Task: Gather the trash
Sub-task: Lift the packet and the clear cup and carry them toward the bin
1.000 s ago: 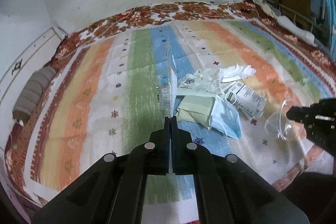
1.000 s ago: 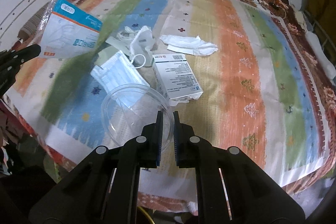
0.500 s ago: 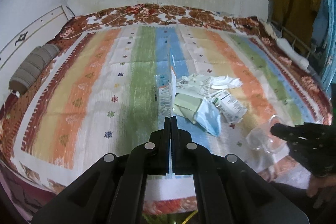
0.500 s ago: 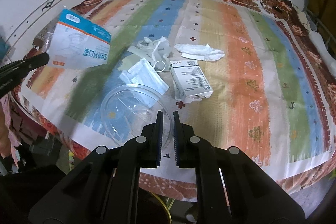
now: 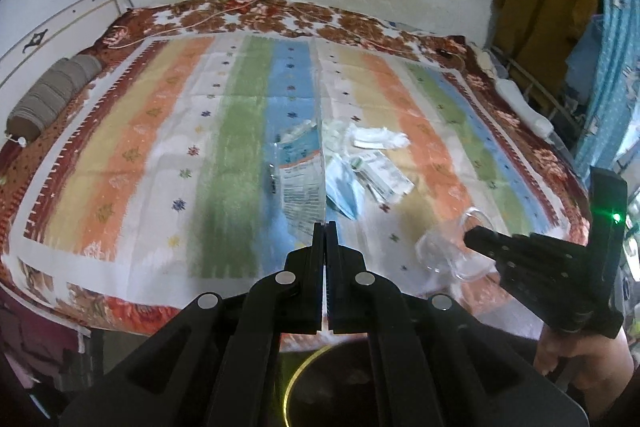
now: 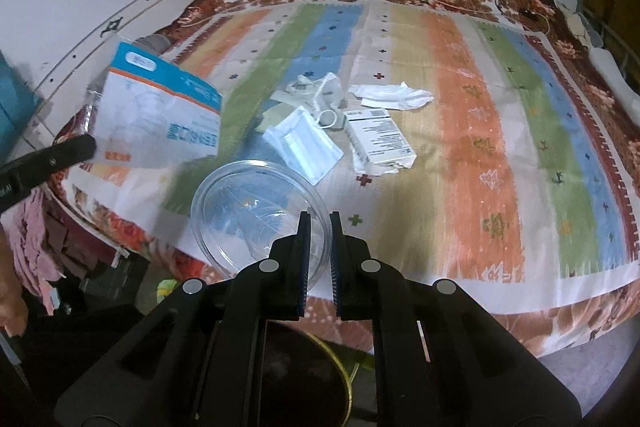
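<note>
you've pulled both hands back off the bed [image 6: 460, 187] since a second ago — left gripper [image 5: 325, 227] clamped on the mask packet [image 6: 160, 111], right gripper [image 6: 317, 223] pinching the clear plastic lid [image 6: 256, 215]. both now hang over the dark bin [image 6: 312, 379] below, so looks like drop time. the mask [image 6: 304, 143], box [image 6: 380, 139] and tissue [image 6: 390, 95] stay on the bed.

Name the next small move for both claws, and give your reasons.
Probably lower both over the dark bin and release. The left claw pinches the mask packet, the right claw clamps the clear container, and both hang past the bed's edge, above the bin.
</note>
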`<state>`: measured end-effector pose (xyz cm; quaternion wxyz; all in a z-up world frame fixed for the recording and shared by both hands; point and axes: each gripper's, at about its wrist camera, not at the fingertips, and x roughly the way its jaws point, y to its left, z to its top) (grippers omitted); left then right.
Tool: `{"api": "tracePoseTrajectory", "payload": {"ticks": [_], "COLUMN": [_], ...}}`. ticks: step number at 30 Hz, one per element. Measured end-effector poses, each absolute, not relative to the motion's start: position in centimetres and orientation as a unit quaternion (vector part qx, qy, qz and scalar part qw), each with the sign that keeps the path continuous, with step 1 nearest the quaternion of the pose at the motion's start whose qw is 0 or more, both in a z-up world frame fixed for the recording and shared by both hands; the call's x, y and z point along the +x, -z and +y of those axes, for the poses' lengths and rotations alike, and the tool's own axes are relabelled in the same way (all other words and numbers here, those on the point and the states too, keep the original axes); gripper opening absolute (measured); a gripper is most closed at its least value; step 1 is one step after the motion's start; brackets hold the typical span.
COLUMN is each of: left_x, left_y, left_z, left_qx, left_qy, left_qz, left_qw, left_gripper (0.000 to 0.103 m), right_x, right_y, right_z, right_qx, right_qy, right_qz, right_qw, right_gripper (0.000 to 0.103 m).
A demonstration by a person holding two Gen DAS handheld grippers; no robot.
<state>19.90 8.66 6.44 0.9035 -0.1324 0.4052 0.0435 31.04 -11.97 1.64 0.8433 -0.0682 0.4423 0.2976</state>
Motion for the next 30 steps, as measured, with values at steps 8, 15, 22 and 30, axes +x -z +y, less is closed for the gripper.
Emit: {"api": "tracePoseTrajectory", "payload": {"ticks": [8, 15, 22, 30], "left_x": [16.6, 13.9, 11.8, 9.7], "left_y": [-6.8, -6.6, -6.5, -5.9], "left_z": [7.1, 5.7, 4.3, 3.5], "left_qx": [-0.149, -0.159, -0.167, -0.176], "left_qy": [-0.014, 0.012, 0.041, 0.057], "left_qz": [0.393, 0.383, 0.373, 0.370], "left_qw": [0.907, 0.910, 0.912, 0.911], "left_gripper": [0.000, 0.000, 0.000, 0.000], "right_x": [27.8, 26.2, 24.0, 21.7], "right_y": [-2.3, -2.3, -2.1, -1.5], "right_z": [-12.7, -13.7, -14.4, -15.5], "right_qx": [-0.077, -0.060, -0.055, -0.055], "right_qy": [-0.301, -0.311, -0.323, -0.326], "right_qz": [0.421, 0.422, 0.421, 0.419], "right_qw": [0.852, 0.849, 0.846, 0.846], "right_gripper": [0.008, 0.008, 0.008, 0.008]}}
